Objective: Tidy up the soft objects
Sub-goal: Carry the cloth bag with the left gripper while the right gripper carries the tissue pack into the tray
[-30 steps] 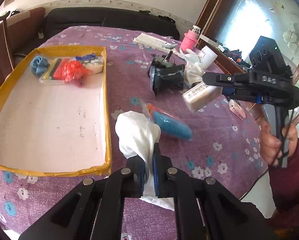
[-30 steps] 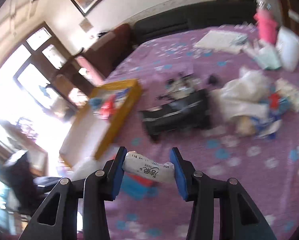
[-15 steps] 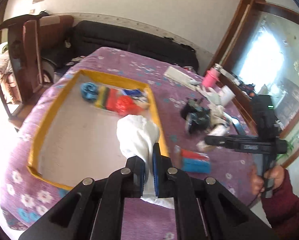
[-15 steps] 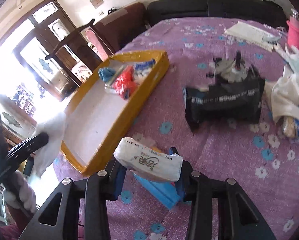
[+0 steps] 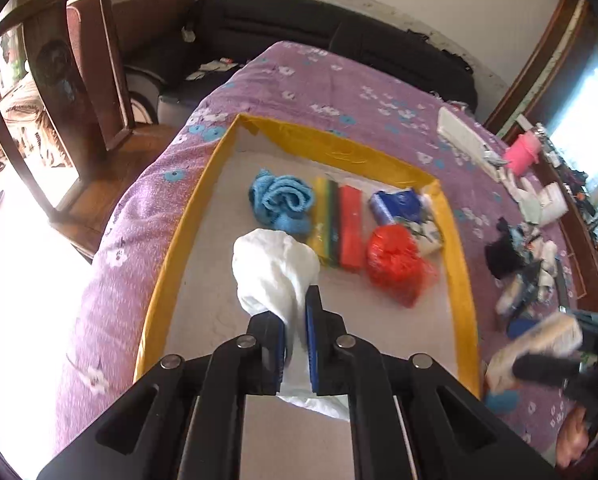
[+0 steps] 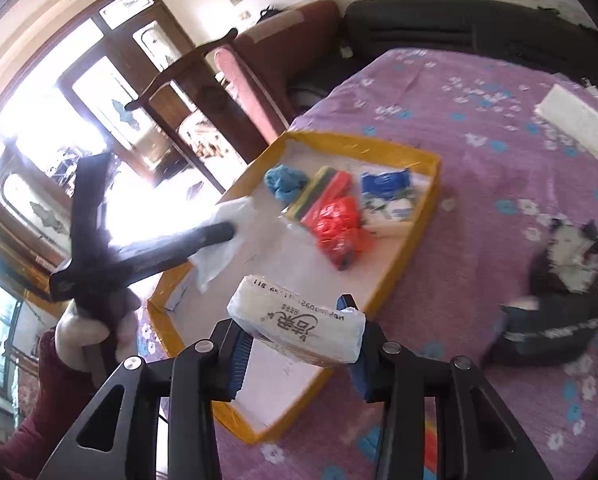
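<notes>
Carrying two soft items toward the yellow-rimmed tray, so the task is looking partway done. Already lying along the tray's far end: blue towel, striped sponge pack, blue-white pack, red plastic bag. The near part of the tray is bare.

Left gripper is pinching a white cloth, jaws nearly closed on it, cloth bulging out past the tips and hanging over the tray's middle, not yet set down. Right gripper is clamping a white tissue pack across its width, jaws part open around it, hovering at the tray's near right rim.

Still left on the purple tablecloth: a black pouch and a heap of mixed clutter off to the right; which of those count as soft is hard to tell, blurred.

Both grippers are angling steeply down at the tray, side by side; the person's hand is gripping the left handle. Release of both items is probably next.
</notes>
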`<state>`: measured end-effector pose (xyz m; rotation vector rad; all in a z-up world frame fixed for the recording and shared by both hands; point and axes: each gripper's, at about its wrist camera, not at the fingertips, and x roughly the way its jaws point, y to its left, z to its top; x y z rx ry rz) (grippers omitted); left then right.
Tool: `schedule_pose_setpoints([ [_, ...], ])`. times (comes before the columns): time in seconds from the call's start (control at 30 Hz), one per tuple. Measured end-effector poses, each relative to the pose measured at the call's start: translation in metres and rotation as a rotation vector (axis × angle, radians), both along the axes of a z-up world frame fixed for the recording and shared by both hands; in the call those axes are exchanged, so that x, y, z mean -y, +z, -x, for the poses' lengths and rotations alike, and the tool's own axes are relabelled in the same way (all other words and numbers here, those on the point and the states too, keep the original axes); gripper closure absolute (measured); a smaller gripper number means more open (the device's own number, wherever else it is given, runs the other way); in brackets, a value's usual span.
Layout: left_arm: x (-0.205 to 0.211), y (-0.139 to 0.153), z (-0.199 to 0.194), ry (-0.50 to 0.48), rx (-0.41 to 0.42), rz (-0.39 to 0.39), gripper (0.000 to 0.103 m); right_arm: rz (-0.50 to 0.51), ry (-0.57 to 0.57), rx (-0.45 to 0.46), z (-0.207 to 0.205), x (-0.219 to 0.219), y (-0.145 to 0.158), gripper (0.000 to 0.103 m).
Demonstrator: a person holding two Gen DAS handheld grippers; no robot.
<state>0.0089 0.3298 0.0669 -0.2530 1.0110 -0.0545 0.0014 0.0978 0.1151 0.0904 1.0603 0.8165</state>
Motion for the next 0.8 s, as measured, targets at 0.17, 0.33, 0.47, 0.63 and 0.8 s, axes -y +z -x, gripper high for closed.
schedule_pose_setpoints([
  [0.17,-0.010,-0.008,-0.031,0.052,-0.025,-0.049,0.053,0.007,0.052,-0.100,-0.017,-0.038,-0.026,0.057],
  [0.33,-0.028,-0.003,-0.044,0.067,0.002,0.095,0.035,0.005,0.090,-0.164,-0.028,-0.066,-0.040,0.056],
  [0.47,-0.031,0.013,-0.031,0.061,0.053,0.133,0.035,0.037,0.062,-0.195,-0.048,-0.086,-0.052,0.037],
  [0.63,-0.032,0.051,0.005,0.068,0.175,0.098,0.029,0.027,0.018,-0.136,-0.064,-0.093,-0.042,0.035],
  [0.8,-0.024,0.090,0.047,0.087,0.307,0.034,0.025,0.040,-0.019,0.024,-0.048,-0.069,-0.002,0.034],
])
